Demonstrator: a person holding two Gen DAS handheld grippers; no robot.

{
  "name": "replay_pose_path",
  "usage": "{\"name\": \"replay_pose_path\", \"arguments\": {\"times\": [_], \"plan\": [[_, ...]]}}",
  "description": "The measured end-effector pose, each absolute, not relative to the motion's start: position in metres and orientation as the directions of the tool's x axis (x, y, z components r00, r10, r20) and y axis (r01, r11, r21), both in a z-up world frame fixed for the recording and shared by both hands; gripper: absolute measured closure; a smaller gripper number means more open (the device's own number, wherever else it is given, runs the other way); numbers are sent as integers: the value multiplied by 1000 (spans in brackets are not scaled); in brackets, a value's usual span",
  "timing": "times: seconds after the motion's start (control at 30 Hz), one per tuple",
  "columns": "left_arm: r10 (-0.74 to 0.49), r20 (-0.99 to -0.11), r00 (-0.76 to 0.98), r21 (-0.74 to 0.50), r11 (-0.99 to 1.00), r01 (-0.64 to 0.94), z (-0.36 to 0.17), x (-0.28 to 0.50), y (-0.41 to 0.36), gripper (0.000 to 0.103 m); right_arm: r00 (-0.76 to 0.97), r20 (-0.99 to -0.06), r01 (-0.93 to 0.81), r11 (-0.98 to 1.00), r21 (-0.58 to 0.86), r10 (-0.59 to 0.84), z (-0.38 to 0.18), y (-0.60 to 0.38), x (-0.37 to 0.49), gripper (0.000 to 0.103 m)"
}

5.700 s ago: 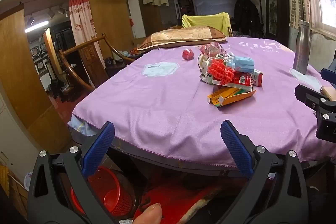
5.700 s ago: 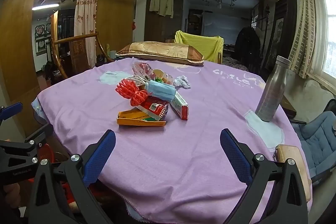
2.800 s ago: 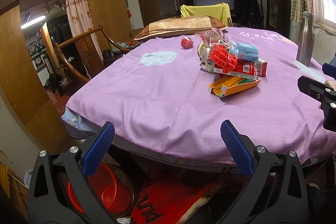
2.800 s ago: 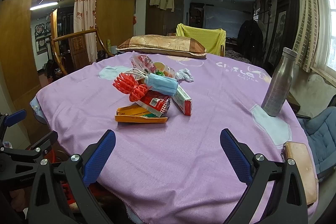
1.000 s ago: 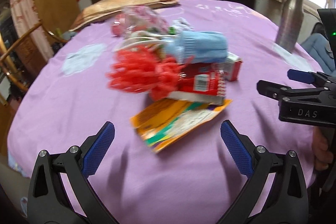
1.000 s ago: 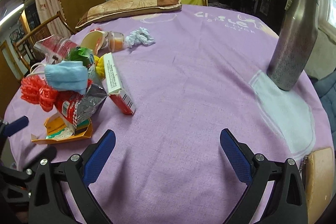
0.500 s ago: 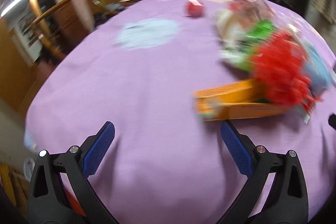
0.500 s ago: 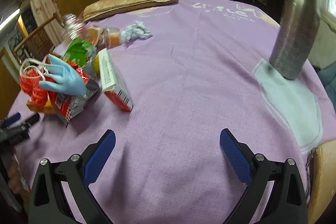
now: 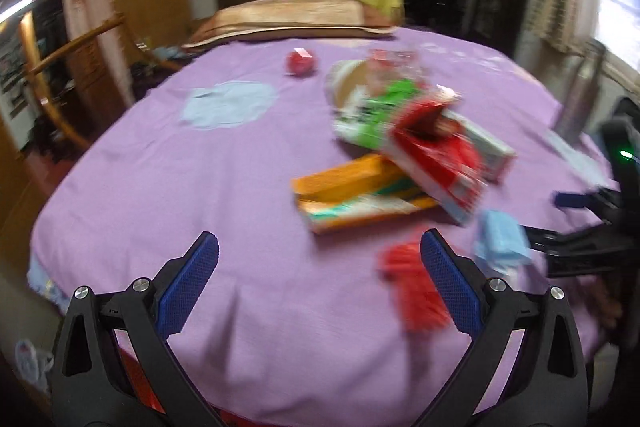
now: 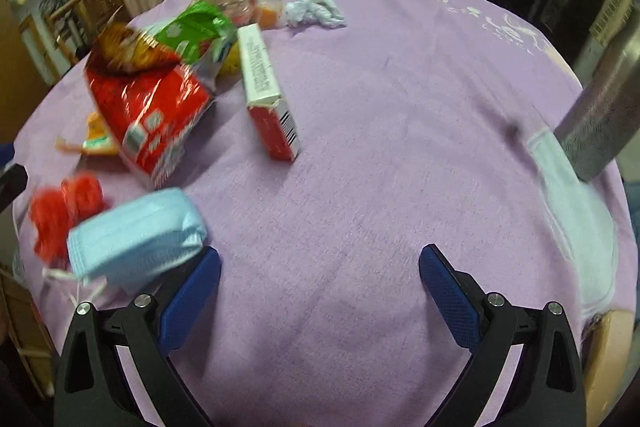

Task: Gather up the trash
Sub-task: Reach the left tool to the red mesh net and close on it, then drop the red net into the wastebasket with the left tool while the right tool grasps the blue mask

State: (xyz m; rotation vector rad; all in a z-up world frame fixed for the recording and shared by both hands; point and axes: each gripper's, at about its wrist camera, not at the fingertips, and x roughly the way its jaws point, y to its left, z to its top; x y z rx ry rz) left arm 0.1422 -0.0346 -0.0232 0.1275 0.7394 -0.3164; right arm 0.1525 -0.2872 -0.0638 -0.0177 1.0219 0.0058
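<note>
Left tongs [image 9: 318,269] are seen wide open, nothing between the pads, lower centre of the left wrist frame over the purple cloth of the bench [image 9: 200,187]. Right tongs [image 10: 320,279] are likewise spread open and empty, lower centre of the right wrist frame.

Trash is scattered on the bench, much of it motion-blurred. In the right wrist view: blue face mask [image 10: 132,239] at lower left, just beside the left pad, contact cannot be told; red mesh bundle [image 10: 64,211] at the left edge next to the mask; red snack bag [image 10: 148,115] and green wrapper [image 10: 192,31] at upper left; red-and-white carton [image 10: 266,87] lying flat at centre-left; crumpled tissue [image 10: 316,11] at upper centre.

In the left wrist view an orange packet [image 9: 356,195] is seen at centre, under the red bag. A steel bottle [image 10: 604,99] stands at the right edge.
</note>
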Motion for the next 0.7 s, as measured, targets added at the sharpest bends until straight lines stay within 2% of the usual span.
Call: {"name": "replay_pose_path", "arguments": {"times": [0.1, 0.17, 0.27, 0.37, 0.47, 0.5, 0.53, 0.63, 0.7], "plan": [[-324, -701, 636, -41, 908, 418, -33, 137, -51, 7, 517, -856, -51, 999, -12, 16, -64, -289, 147, 5], [-329, -727, 603, -32, 893, 449, -44, 137, -66, 7, 516, -856, -62, 998, -13, 21, -63, -289, 145, 5], [-312, -757, 575, -35, 897, 441, -57, 148, -78, 7, 518, -855, -66, 998, -11, 25, -63, -290, 140, 5], [-340, -770, 541, -122, 909, 398, -64, 165, -74, 12, 519, -855, -72, 997, -10, 29, -64, -291, 138, 5], [-369, -771, 518, -174, 906, 386, -67, 169, -65, 34, 519, -854, -75, 997, -6, 34, -64, -292, 136, 5], [-376, -769, 517, -178, 903, 392, -65, 166, -63, 50, 519, -854, -78, 997, -1, 40, -63, -292, 135, 5], [-390, -767, 510, -183, 894, 409, -64, 164, -62, 70, 524, -850, -82, 997, 6, 48, -62, -293, 134, 5], [-431, -748, 504, -222, 879, 422, -59, 155, -48, 71, 620, -780, -58, 997, 58, 82, -47, -295, 120, 6], [-416, -735, 536, -210, 891, 403, -55, 147, -36, 71, 657, -736, -93, 986, 138, 165, -36, -289, 112, 6]]}}
